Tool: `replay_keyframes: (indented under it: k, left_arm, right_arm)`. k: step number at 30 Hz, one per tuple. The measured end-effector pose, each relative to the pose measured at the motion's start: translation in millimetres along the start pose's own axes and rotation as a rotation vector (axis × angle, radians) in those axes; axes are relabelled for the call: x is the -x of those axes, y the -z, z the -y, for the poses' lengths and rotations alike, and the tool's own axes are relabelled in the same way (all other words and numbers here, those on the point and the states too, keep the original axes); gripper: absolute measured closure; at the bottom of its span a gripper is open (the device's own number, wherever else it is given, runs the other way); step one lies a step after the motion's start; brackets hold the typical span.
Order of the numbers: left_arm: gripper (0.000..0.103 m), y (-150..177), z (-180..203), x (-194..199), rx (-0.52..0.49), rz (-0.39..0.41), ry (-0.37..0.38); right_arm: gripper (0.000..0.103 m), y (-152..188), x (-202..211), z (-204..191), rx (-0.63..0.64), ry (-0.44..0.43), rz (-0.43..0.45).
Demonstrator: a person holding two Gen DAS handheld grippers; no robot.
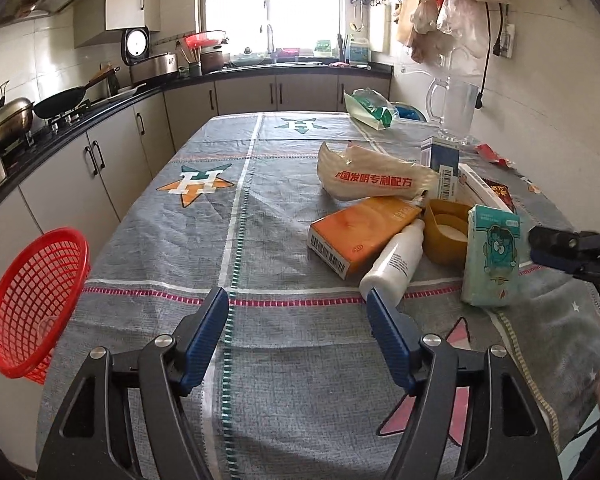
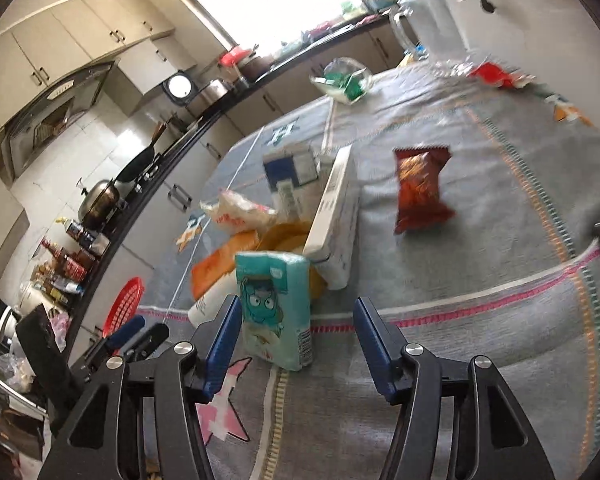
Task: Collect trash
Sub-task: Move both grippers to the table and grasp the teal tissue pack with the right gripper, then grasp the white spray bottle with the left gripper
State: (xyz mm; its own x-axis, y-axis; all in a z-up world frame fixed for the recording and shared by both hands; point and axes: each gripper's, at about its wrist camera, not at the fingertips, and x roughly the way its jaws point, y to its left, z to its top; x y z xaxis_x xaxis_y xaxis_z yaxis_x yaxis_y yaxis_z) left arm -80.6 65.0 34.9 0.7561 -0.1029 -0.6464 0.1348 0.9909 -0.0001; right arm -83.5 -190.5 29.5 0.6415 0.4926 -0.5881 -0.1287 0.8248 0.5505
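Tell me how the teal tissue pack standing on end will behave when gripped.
The tissue pack looks soft and plastic-wrapped, so it will probably squash and feel light. Standing upright on the tablecloth, it may tip if nudged by the open right gripper.

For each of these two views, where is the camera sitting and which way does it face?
Left wrist: on the left tool, low at the table's near edge, facing the far window; blue pads open; right tool at the right edge.
Right wrist: on the right tool, tilted, facing the clutter; pads open around the teal cartoon tissue pack; left tool at lower left.
Shared: tissue pack, red mesh basket, orange box.
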Motion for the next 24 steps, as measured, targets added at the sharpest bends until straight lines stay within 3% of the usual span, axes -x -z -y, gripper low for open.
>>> replay_keyframes:
  k: [7,9,10,11,13,21,24]
  left_arm:
    - [0.032,-0.9,-2.7,-2.8,0.009,-0.020,0.028]
    - [0.032,-1.3,-2.6,-3.4,0.007,-0.026,0.038]
    - [0.032,-1.9,-2.2,-4.3,0.005,-0.030,0.041]
    - [0.032,-2.3,-2.1,-4.6,0.002,-0.034,0.045]
    - [0.032,-4.9,-0.1,-5.8,0.001,-0.041,0.063]
    - [0.033,-18.7,27.5,-19.2,-0.089,-0.085,0.149]
    - [0.058,-21.1,41.7,-25.4,-0.142,-0.116,0.166]
  right_arm:
    - [0.038,0.1,-35.4,-18.7,0.071,0.014,-0.059]
    - [0.053,2.6,-41.8,-21.2,0.076,-0.001,-0.079]
    - [0.073,4.5,-42.6,-22.0,0.086,0.000,-0.084]
    - [0.082,5.9,-43.5,-21.8,0.096,-0.002,-0.091]
    - [0.089,8.4,-38.8,-23.5,0.109,-0.020,-0.076]
    - [0.090,6.2,-8.1,-16.7,0.090,-0.047,0.005]
    - [0.090,6.6,-0.5,-13.0,0.083,-0.049,0.019]
